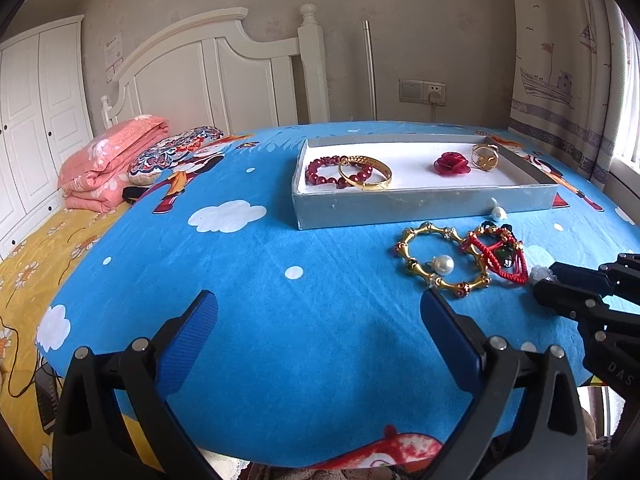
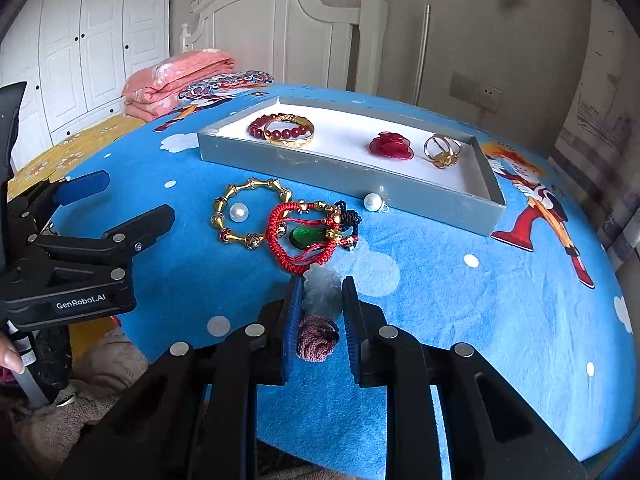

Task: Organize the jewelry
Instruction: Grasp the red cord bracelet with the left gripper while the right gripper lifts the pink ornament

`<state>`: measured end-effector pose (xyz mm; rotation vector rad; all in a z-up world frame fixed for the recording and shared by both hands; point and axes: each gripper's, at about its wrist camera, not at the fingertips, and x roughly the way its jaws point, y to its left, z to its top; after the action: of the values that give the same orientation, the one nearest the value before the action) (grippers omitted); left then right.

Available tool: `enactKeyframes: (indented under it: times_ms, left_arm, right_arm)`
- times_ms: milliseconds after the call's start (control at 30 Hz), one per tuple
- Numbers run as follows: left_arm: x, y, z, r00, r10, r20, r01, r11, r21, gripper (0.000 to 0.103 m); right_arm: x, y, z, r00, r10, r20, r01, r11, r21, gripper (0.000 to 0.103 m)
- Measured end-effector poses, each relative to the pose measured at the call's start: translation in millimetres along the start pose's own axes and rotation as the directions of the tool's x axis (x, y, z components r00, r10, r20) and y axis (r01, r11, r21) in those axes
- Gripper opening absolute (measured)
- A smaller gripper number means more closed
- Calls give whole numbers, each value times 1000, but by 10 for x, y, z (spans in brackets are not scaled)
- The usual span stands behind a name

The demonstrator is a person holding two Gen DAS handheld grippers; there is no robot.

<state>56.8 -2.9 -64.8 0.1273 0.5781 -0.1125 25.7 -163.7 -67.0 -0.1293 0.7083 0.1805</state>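
right tongs pinching pale pendant, left tongs wide, empty

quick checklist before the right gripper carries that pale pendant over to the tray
1. Grip on the pale carved pendant: the right gripper has it between its pads, which look pressed on it. Ok.
2. Pink tassel clear of other pieces: it hangs between the fingers, apart from the rest. Ok.
3. Pendant free of the red cord bracelet: its top edge sits right at the cord; touching or snagged, cannot tell.
4. Landing room in the grey tray: bare white floor between the gold bangle and the red rose. Ok.
5. Left gripper out of the way: open, empty, off to the side. Ok.
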Motion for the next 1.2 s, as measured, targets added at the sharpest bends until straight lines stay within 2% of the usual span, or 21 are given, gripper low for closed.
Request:
enactKeyframes:
  times_ms: [200, 333, 400, 533, 600, 667, 800, 900, 933, 967, 1000, 1200]
  left_arm:
    - [-6, -150, 71, 999, -44, -3, 45, 999, 27, 98]
    - [-38, -347, 162, 997, -61, 42, 58, 996, 72, 94]
    - [-26, -445, 220, 994, -101, 43, 97, 992, 85, 84]
    - [45, -628, 308, 987, -159, 20, 157, 983, 91, 75]
    - [100, -700, 315, 985, -172, 1, 171, 980, 98, 67]
    - [160, -743, 306, 984, -177, -20, 178, 979, 96, 63]
    - [279, -793, 293, 981, -187, -62, 192, 977, 91, 44]
    - [311, -845, 272, 982, -177, -64, 183, 977, 107, 36]
    - [308, -859, 264, 982, -177, -60, 182, 977, 115, 31]
    - [301, -873, 259, 981, -187, -57, 193, 974, 118, 15]
    - [279, -877, 258, 980, -191, -46, 195, 973, 119, 6]
    - [68, -780, 320, 973, -229, 35, 224, 970, 95, 5]
  right_arm:
    - [-45, -215, -56, 998, -42, 42, 38, 994, 107, 20]
    - [-82, -309, -65, 997, -56, 59, 47, 989, 141, 20]
    - [-79, -318, -79, 997, -51, 60, 42, 989, 145, 20]
    - [-74, -346, -93, 997, -41, 65, 30, 988, 154, 20]
    - [-77, -373, -102, 997, -34, 71, 22, 987, 162, 20]
    - [-79, -401, -117, 997, -27, 74, 14, 985, 171, 20]
    - [-67, -452, -146, 997, -15, 78, 0, 981, 194, 20]
    - [-66, -479, -158, 997, -11, 83, -6, 979, 202, 20]
    - [-72, -481, -159, 996, -10, 85, -7, 979, 202, 20]
    - [-78, -481, -158, 996, -11, 87, -7, 979, 201, 20]
    - [-84, -479, -156, 996, -12, 89, -6, 980, 201, 20]
    - [-136, -425, -149, 994, -16, 107, -5, 982, 188, 20]
